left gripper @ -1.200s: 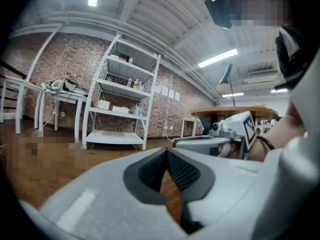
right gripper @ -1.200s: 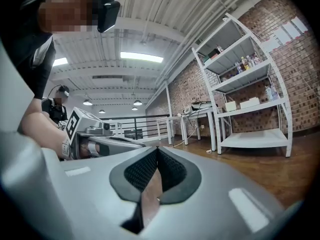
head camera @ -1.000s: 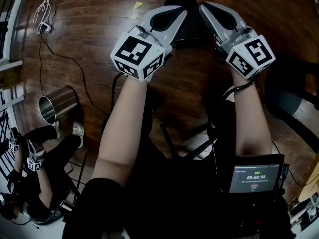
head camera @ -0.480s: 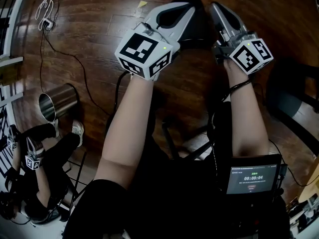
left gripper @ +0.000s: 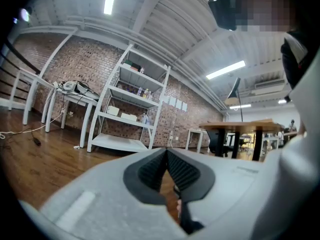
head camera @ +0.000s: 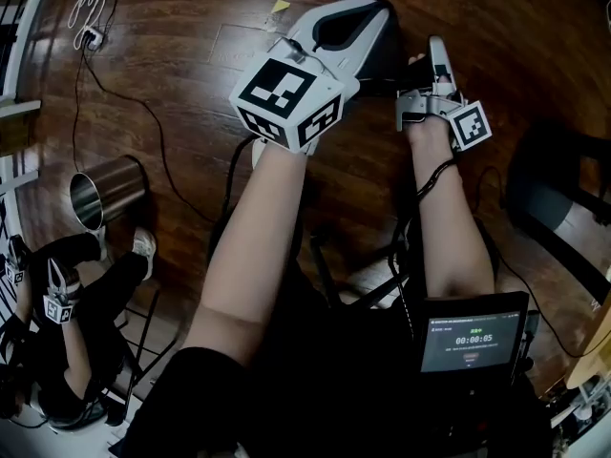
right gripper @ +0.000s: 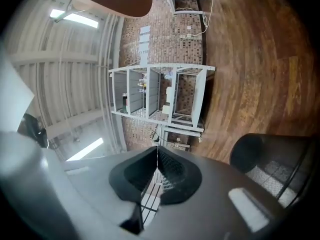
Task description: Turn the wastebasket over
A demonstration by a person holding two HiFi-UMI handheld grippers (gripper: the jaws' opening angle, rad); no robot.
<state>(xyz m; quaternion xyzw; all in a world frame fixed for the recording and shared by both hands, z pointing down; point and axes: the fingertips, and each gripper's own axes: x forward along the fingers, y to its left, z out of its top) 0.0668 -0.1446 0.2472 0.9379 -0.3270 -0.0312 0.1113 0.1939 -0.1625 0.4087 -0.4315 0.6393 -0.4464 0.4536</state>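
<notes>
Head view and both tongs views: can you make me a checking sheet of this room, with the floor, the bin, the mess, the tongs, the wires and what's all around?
Surface: dark wooden plank floor; no table seen.
Job's things: black mesh wastebasket, close beside the right tongs, not gripped.
Clutter: shiny metal cylinder bin off to the left; small yellow scrap.
Grippers: left tongs shut, nothing held; right tongs shut, nothing held.
Cables: thin black cable running across the floor; white cord bunched near a plug.
Surroundings: white metal shelving rack against a red brick wall; black chair; another seated person.
</notes>
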